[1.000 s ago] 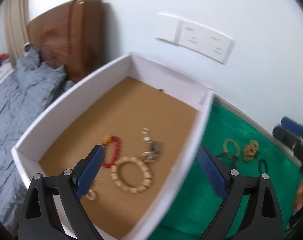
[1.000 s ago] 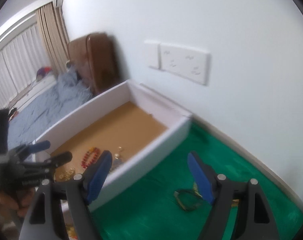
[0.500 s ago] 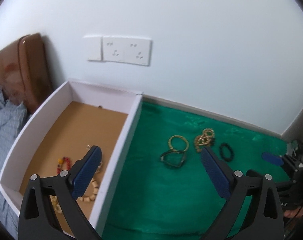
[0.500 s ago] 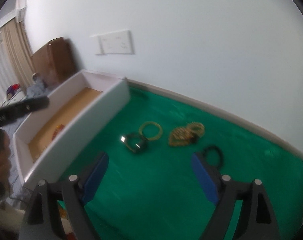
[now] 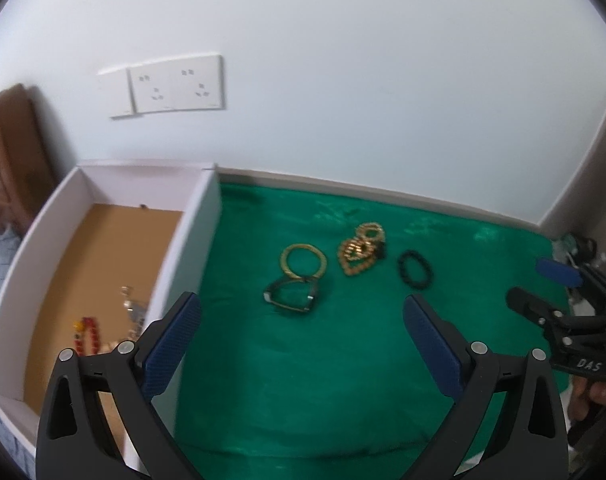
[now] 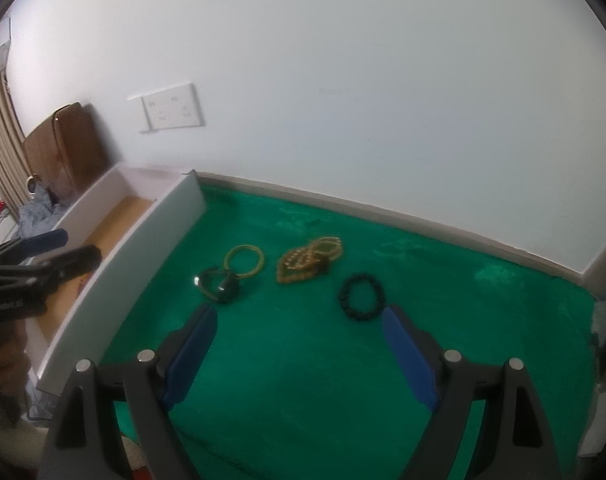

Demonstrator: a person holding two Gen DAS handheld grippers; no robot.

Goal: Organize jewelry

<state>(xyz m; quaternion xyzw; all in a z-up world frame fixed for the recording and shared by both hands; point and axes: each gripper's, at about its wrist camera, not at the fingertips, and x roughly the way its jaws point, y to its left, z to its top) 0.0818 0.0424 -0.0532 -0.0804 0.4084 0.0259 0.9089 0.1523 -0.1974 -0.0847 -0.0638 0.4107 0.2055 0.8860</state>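
Observation:
On the green cloth (image 5: 303, 380) lie a gold bangle (image 5: 303, 261), a dark bracelet (image 5: 290, 298) touching it, a heap of gold beaded chains (image 5: 359, 254) and a black bead bracelet (image 5: 414, 270). They also show in the right wrist view: bangle (image 6: 244, 261), dark bracelet (image 6: 217, 285), chains (image 6: 307, 260), black bracelet (image 6: 362, 297). The white box (image 5: 191, 248) with a brown floor holds a red bead bracelet (image 5: 88, 334) and other pieces. My left gripper (image 5: 301, 324) is open and empty above the cloth. My right gripper (image 6: 299, 330) is open and empty, just before the black bracelet.
A white wall with a socket plate (image 5: 175, 84) stands behind the cloth. A brown headboard (image 6: 71, 144) and a bed with grey bedding (image 6: 39, 204) lie left of the box. Each gripper shows at the edge of the other's view.
Both grippers have swung right, away from over the box, and now face the jewelry on the green cloth. Both stay open and empty.

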